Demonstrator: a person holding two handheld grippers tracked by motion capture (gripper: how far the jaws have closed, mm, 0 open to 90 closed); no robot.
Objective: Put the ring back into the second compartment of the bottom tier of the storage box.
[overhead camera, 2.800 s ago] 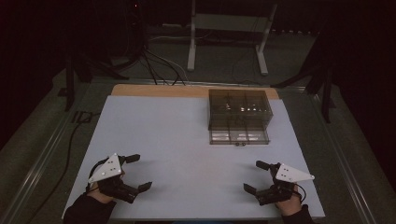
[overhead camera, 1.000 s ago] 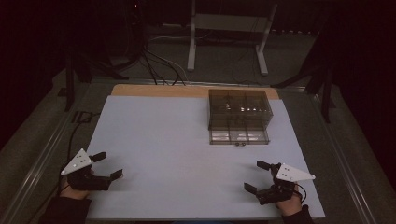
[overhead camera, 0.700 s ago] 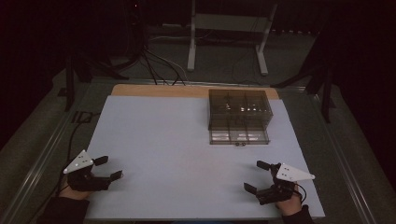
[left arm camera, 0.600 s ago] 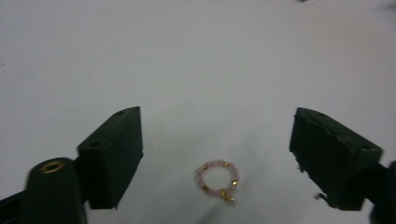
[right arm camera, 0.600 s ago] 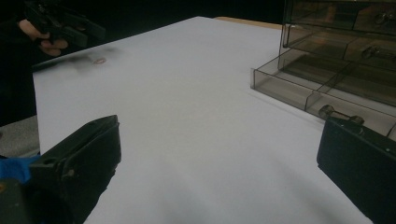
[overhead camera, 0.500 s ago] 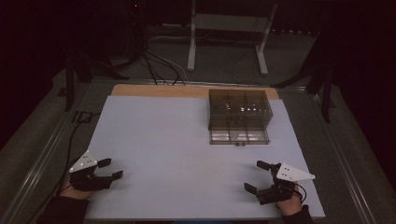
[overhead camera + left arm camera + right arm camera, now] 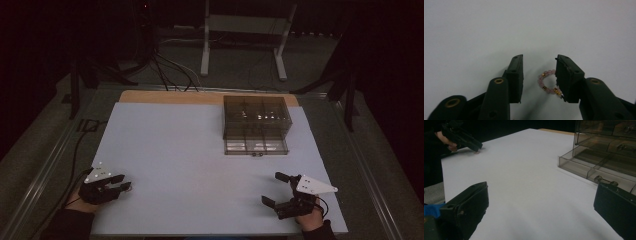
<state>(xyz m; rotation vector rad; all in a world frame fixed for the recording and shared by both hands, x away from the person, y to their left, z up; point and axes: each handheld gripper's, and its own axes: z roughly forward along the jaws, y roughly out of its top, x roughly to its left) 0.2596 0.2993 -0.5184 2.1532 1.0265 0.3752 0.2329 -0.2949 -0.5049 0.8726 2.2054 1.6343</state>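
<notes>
- Since the earlier frames, the left gripper (image 7: pixel 121 186) has moved out from the middle-left of the sheet toward its lower left edge and come down low over the surface; the right gripper (image 7: pixel 275 188) has kept its place at the lower right.
- In the left gripper view, the left gripper's (image 7: pixel 539 75) jaws stand apart, with a small bracelet (image 7: pixel 547 81) of pink beads and a few gold ones lying on the white surface between them.
- The bracelet sits closer to the jaw on the right of that view, and its far edge is hidden behind that jaw; whether it touches the jaw cannot be told.
- In the high view, the bracelet is too small to make out beneath the left gripper's tips.
- The right gripper (image 7: pixel 541 195) is spread wide in its own view, nothing between the jaws but bare white sheet.
- A clear, smoke-tinted drawer box (image 7: pixel 256 124) stands in the upper right part of the white sheet (image 7: pixel 190 150), its lowest drawer pulled out toward the person.
- In the right gripper view, the drawer box (image 7: pixel 604 152) fills the upper right, and the left gripper (image 7: pixel 461 138) shows in the upper left, held by a hand (image 7: pixel 445 141) and tipped down onto the sheet.
</notes>
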